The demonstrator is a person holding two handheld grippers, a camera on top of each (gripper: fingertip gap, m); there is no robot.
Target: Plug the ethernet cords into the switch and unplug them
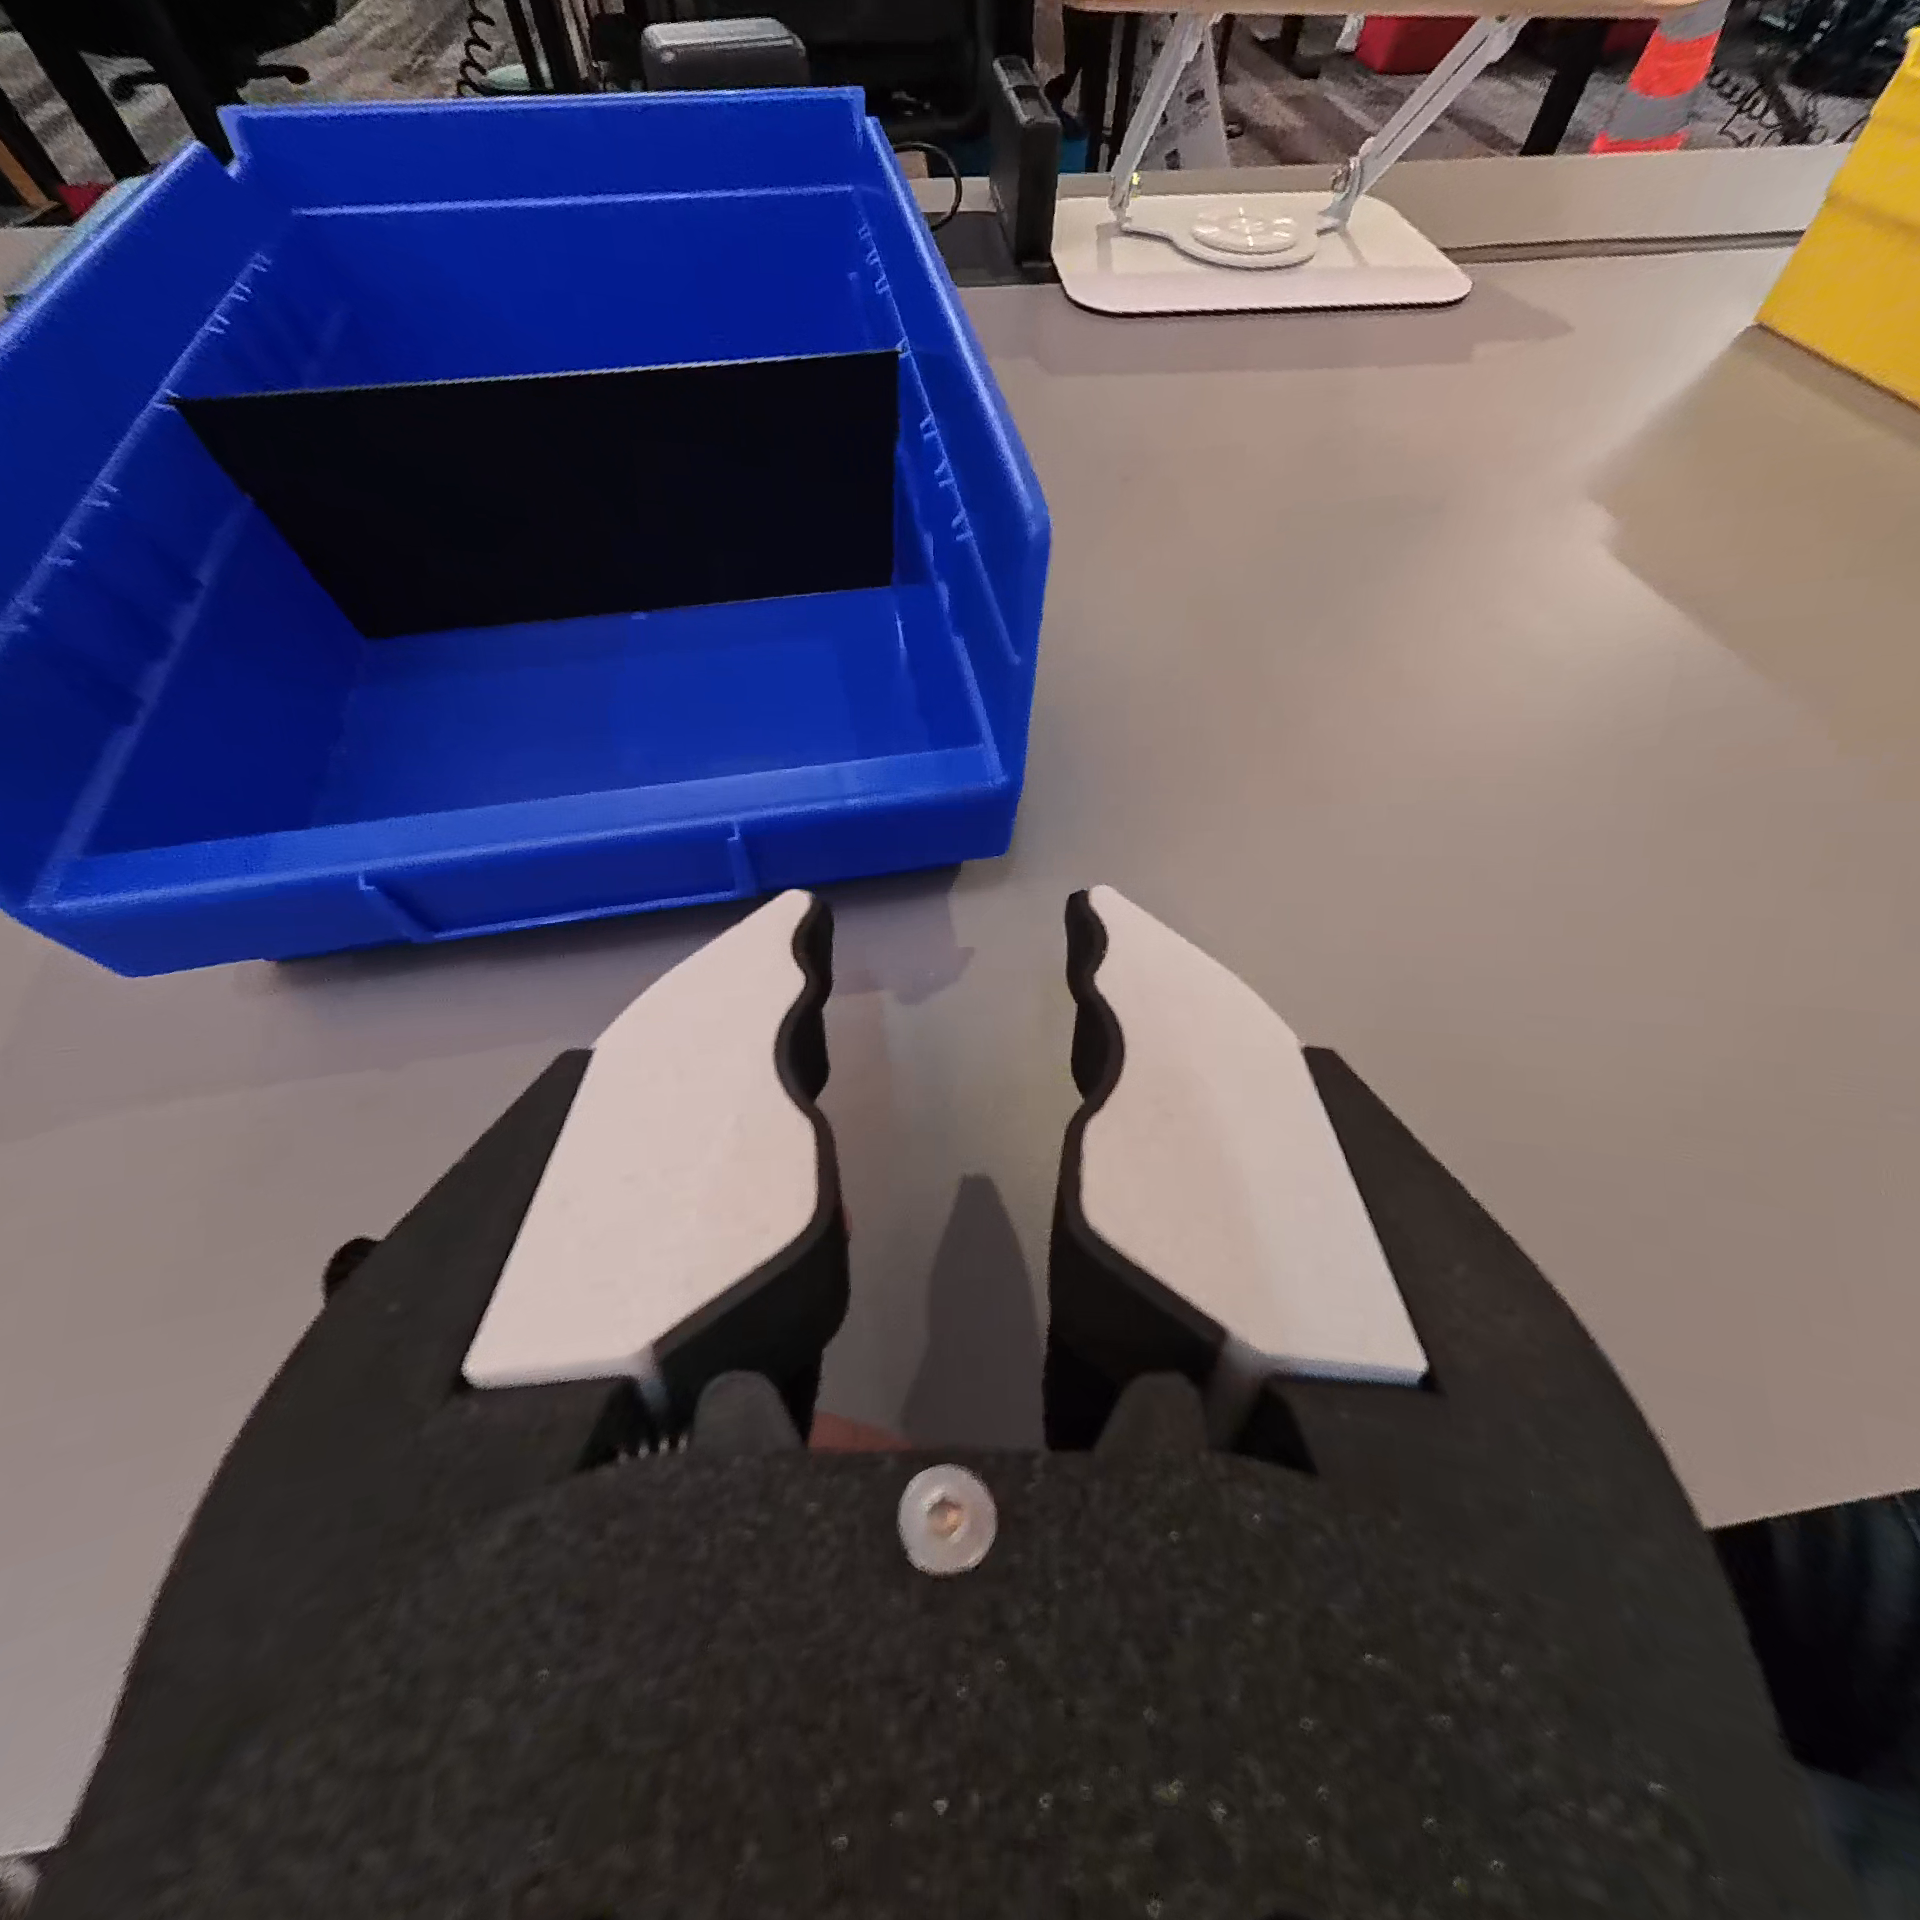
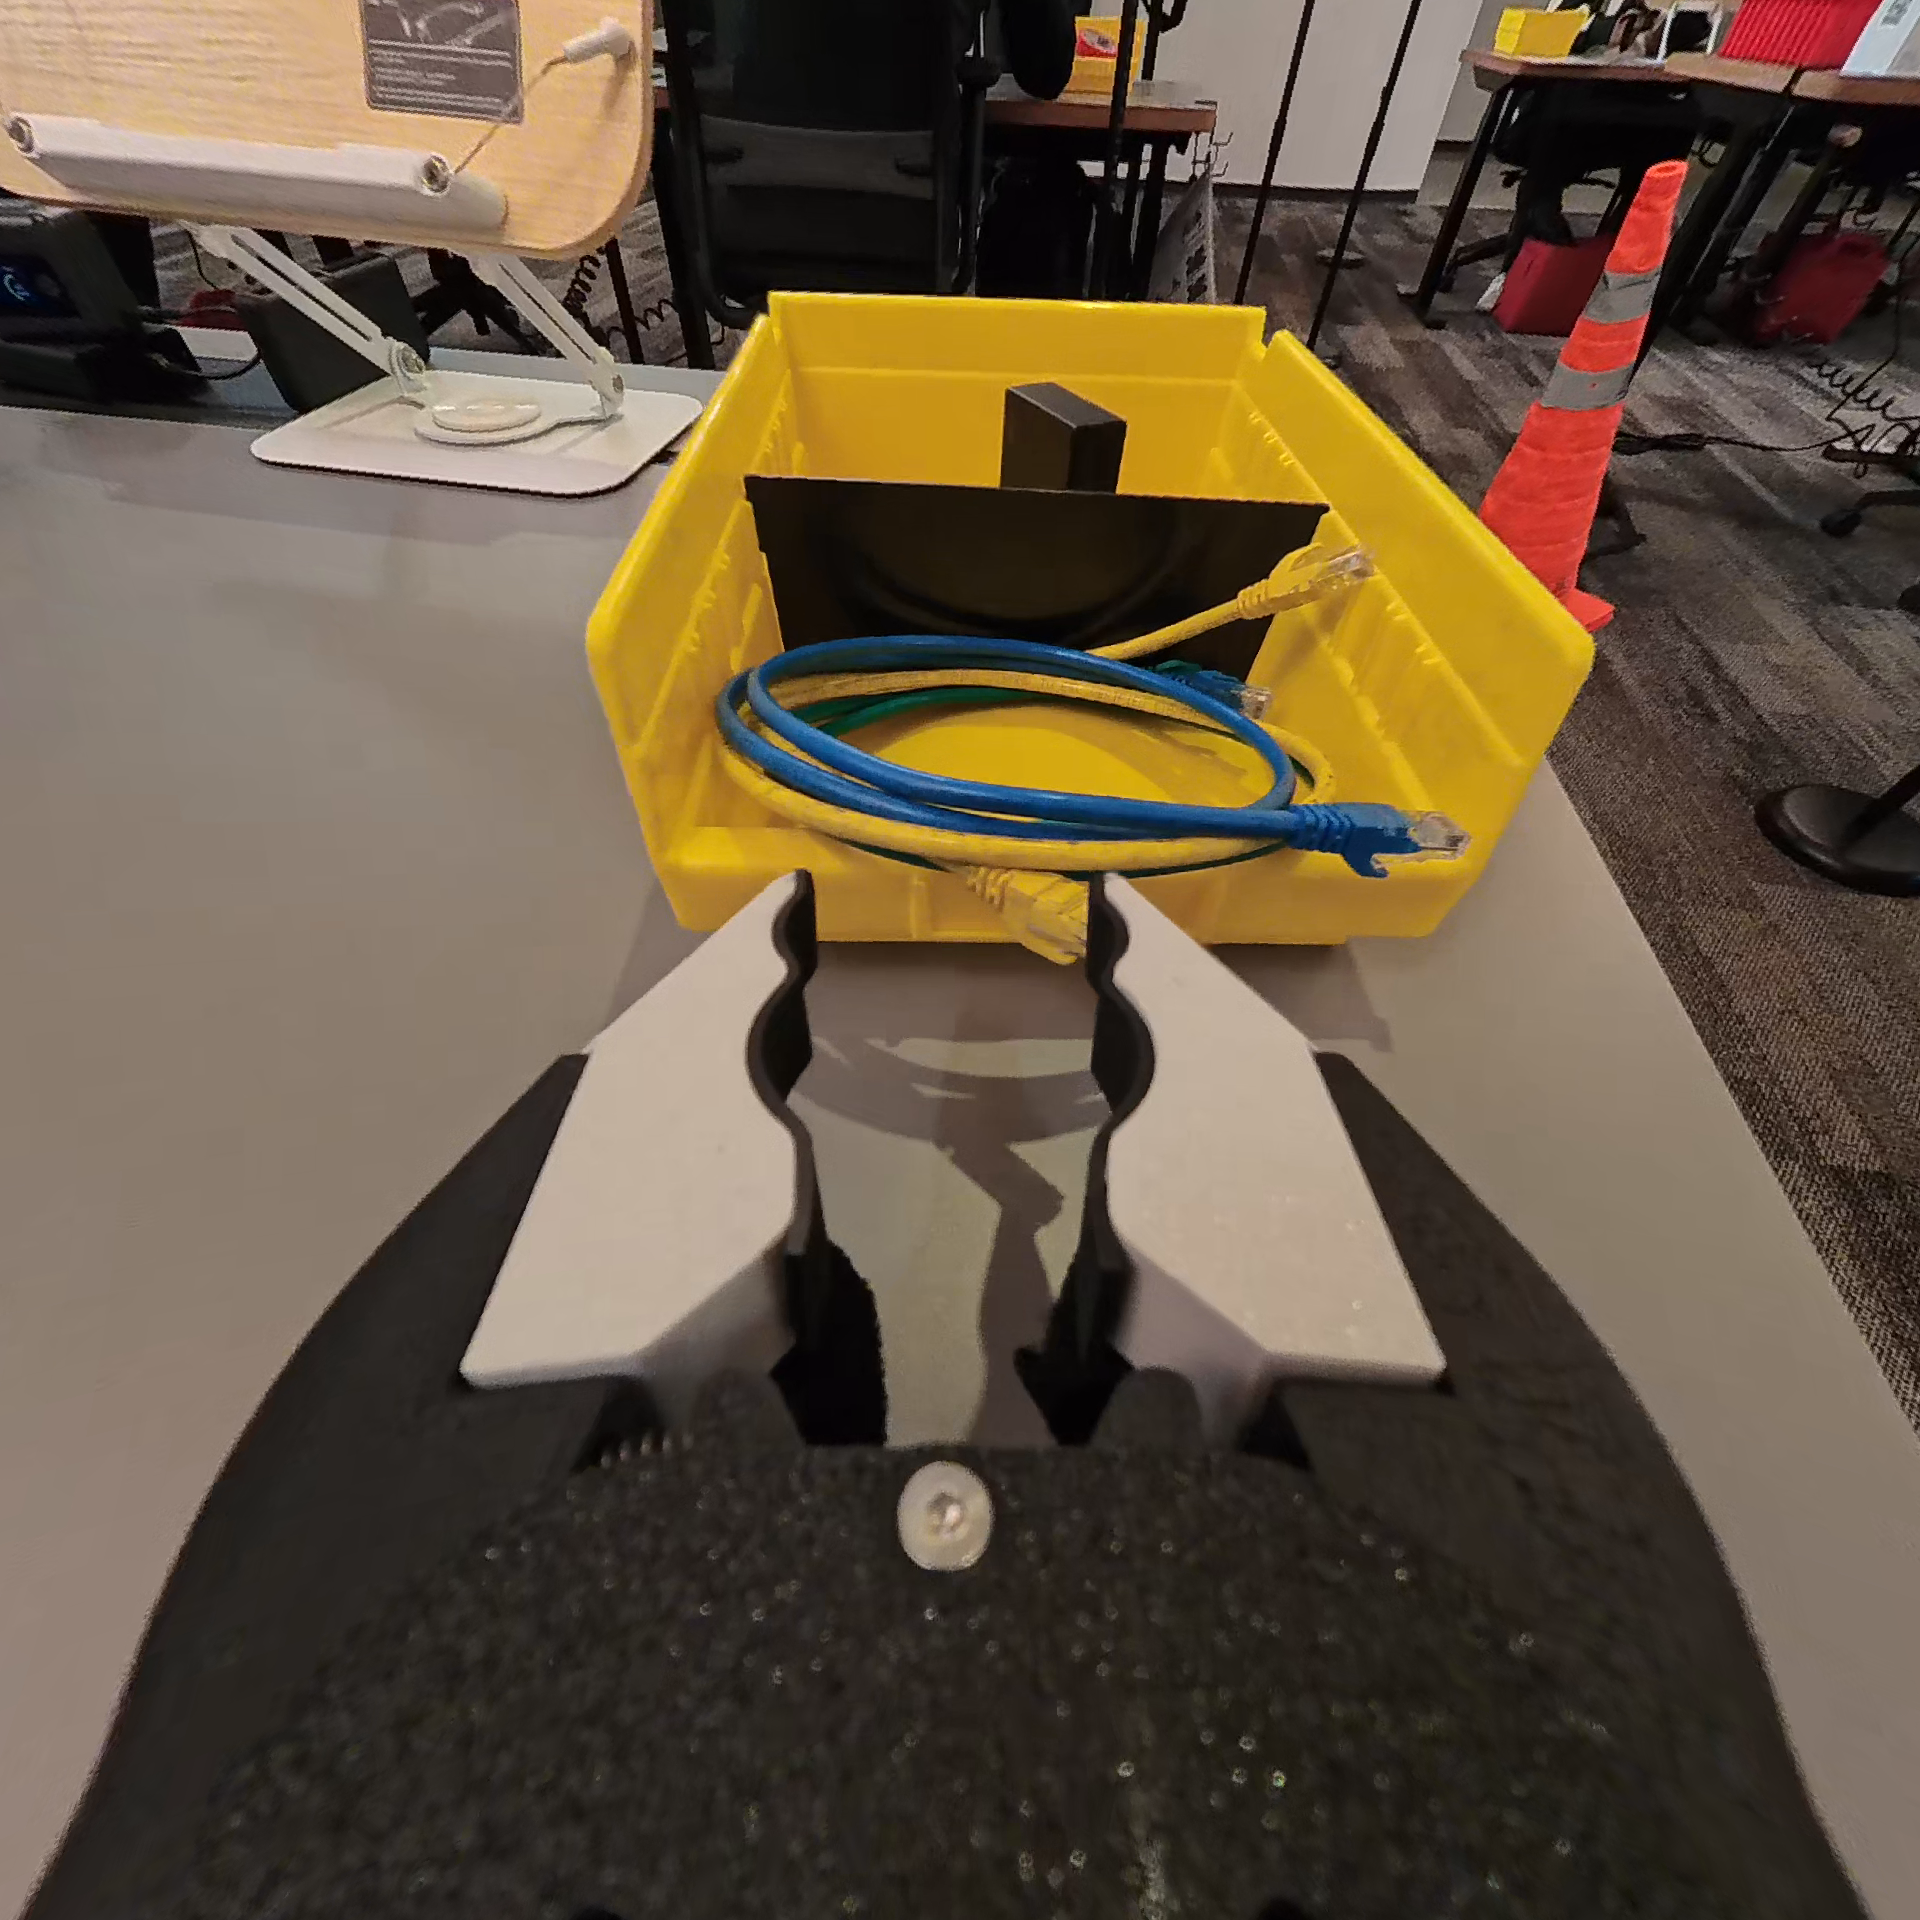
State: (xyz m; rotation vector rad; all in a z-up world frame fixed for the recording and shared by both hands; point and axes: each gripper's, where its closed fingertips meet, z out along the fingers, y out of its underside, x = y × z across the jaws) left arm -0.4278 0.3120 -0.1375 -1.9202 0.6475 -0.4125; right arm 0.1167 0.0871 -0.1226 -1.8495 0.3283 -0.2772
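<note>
We have the ethernet cords (image 2: pixel 997 769) coiled loosely in the front compartment of the yellow bin (image 2: pixel 1538 665), blue, yellow and green loops tangled together, one yellow plug (image 2: pixel 1044 909) drooping over the front lip at our right gripper's (image 2: pixel 945 914) one o'clock. They look light and floppy with clear, brittle-looking plugs, so we judge the molded boot just behind a plug is the best hold. A black block (image 2: pixel 1065 449), perhaps the switch, stands behind the divider at twelve. The right gripper is spread, empty. Only the left view shows the blue bin (image 1: pixel 883 821) at eleven o'clock, nothing visible in it; left gripper (image 1: pixel 948 914) is spread too.
</note>
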